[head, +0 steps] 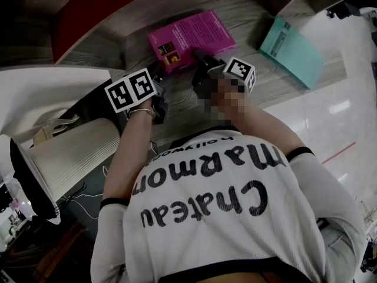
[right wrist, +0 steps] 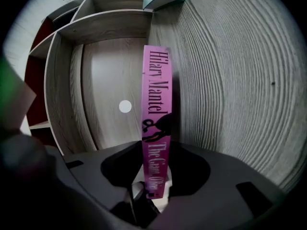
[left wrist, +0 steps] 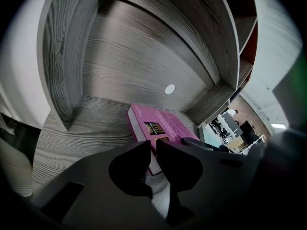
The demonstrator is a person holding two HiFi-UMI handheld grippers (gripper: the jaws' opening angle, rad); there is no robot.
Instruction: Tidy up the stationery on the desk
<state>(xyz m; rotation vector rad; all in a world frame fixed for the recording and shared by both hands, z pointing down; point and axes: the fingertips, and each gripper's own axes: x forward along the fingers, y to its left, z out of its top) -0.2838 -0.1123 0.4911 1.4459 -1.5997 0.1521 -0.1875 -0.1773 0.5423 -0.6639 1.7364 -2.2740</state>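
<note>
Head view, pink paperback [head: 191, 37]: It lies flat on the grey wood-grain worktop [head: 182, 108], below the shelf unit [head: 88, 16]. My right tool [head: 200, 58] is at its near edge.
Head view, teal book [head: 291, 52]: It lies well apart to the right on the same worktop, untouched.
Head view, left tool [head: 158, 108]: It hangs just left of the paperback and is clear of it.
Left tool view, tool [left wrist: 152, 150]: The jaws are nearly together, with only a thin slit between the tips and nothing in it, so this tool is empty.
Left tool view, paperback [left wrist: 160, 126]: It sits just beyond the tips, cover up, with one corner towards me.
Right tool view, tool [right wrist: 154, 176]: It is turned on its side with the jaws drawn in to the book's thickness, one against each cover at the spine's near end. I read this as a grip on the paperback.
Right tool view, paperback [right wrist: 155, 95]: The spine runs straight away from me and carries Hilary Mantel's name. The worktop [right wrist: 230, 80] lies close beside the lower cover.
Handling: I judge it light and thin, stiff along the spine but floppy towards the open edge. Its glossy cover may slide between the pads.
Where to hold: At the spine, deep enough that both covers and the page block are pinched together. A hold on the page side would let it fan open.
</note>
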